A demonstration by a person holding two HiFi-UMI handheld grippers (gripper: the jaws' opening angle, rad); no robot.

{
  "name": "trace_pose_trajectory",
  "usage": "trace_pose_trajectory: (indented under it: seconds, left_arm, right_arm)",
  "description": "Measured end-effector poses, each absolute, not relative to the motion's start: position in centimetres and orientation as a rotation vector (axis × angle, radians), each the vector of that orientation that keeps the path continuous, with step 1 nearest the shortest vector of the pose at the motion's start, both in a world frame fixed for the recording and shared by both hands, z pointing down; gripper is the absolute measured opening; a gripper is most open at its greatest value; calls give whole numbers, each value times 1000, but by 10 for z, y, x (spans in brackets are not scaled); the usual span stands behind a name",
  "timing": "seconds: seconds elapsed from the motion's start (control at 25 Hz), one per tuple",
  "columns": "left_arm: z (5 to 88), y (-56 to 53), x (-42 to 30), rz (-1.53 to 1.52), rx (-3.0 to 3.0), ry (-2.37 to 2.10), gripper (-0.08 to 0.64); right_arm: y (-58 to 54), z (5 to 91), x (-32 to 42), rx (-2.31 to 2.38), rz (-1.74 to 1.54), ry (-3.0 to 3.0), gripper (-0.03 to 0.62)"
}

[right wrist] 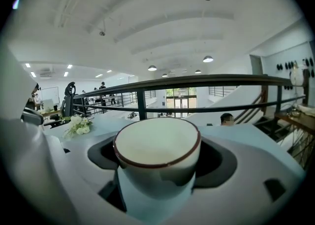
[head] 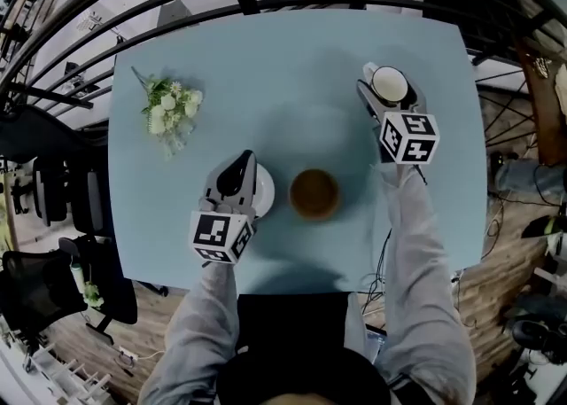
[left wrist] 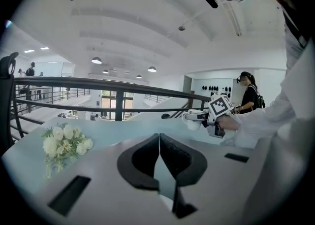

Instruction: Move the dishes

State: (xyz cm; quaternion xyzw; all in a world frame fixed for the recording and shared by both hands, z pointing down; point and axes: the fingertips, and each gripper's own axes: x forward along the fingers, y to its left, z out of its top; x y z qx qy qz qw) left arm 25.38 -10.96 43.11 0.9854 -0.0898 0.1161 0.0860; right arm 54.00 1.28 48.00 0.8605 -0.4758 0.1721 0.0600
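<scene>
The task looks to be at an early stage, with one dish in hand and none visibly set down anywhere new. The right gripper (head: 379,95) has its jaws spread wide and clamped on the white cup (right wrist: 157,146), which sits upright between them with its brown-edged rim facing up and its sides against the dark pads. The left gripper (head: 237,171) has its jaws closed together at the tips. The white saucer (head: 265,190) lies just beside and partly beneath those jaws, but no view shows it caught between them, so it seems not yet taken. The brown bowl (head: 314,193) stands on the pale blue surface (head: 292,66), beyond the saucer from the left jaws and well short of the right jaws, apparently untouched. A small bunch of flowers (head: 171,108) lies ahead of the left jaws, well apart. Judging from this, the cup's placement, the saucer and the bowl are all left to do.
</scene>
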Motion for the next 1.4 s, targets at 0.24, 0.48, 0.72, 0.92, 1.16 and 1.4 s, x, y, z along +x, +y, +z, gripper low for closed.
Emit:
trace_pose_trajectory:
  seconds: [0.24,0.48,0.72,0.92,1.16,1.4]
  left_arm:
    - [421,-98,229,331,2956,-189,18]
    - [419,-84,202,342,2954,-112,18]
    - [427,-68,180,378,2944,-56,18]
    - [429,-56,172,391,2934,-27,18]
    - [437,-47,170,433,2919,-11,18]
    - [450,-41,176,483,2902,-20,18]
  right_arm:
    - [46,458,499,2633,502,-1385,430]
    - [83,447,458,2667,496,-1327,430]
    - [107,456,415,2687,522,-1308,430]
    - [121,463,383,2685,527,-1308,430]
    - [136,472,362,2686,518,-1341,430]
    - [153,493,356,2724,524,-1301,428]
